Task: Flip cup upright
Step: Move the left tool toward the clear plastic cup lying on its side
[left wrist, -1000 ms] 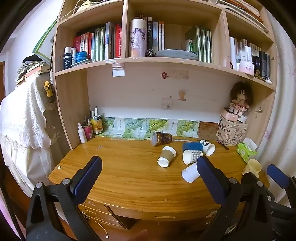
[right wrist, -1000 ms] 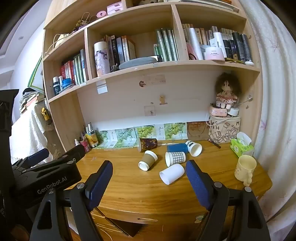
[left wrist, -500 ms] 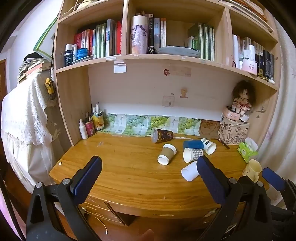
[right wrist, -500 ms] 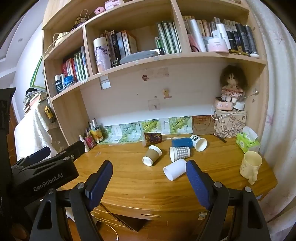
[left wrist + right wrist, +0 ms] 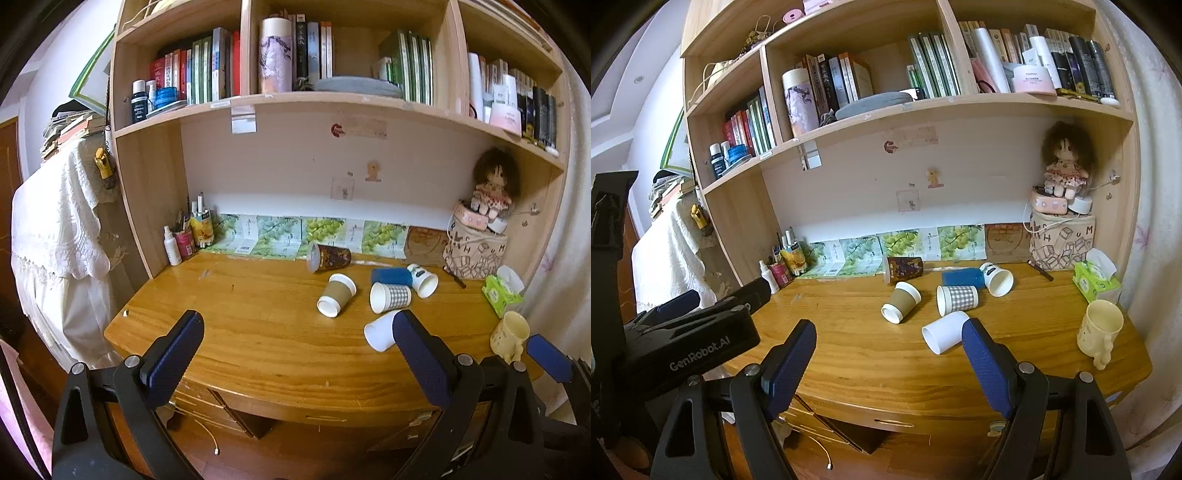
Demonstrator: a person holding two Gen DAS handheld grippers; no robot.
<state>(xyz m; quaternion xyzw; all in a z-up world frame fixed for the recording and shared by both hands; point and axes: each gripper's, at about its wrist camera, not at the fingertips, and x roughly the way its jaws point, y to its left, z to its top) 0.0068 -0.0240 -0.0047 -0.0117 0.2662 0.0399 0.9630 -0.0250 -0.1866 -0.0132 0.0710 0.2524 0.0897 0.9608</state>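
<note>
Several paper cups lie on their sides on the wooden desk (image 5: 240,332): a brown cup (image 5: 336,294) (image 5: 901,302), a checked cup (image 5: 390,297) (image 5: 956,300), a plain white cup (image 5: 380,330) (image 5: 943,331), a blue-sleeved cup (image 5: 404,278) (image 5: 979,277) and a dark patterned cup (image 5: 328,256) (image 5: 904,266). My left gripper (image 5: 295,350) is open and empty, held before the desk's front edge. My right gripper (image 5: 888,358) is open and empty, also short of the cups. The white cup lies just behind its right finger.
A cream mug (image 5: 1100,328) stands upright at the desk's right edge, near a green tissue pack (image 5: 1097,278). A patterned box with a doll (image 5: 1062,240) sits at the back right. Bottles and pens (image 5: 186,240) stand at the back left. Shelves of books hang above.
Both grippers have moved slightly closer to the desk and up, so the cups look a little nearer. Both stay open. No cup has moved.
</note>
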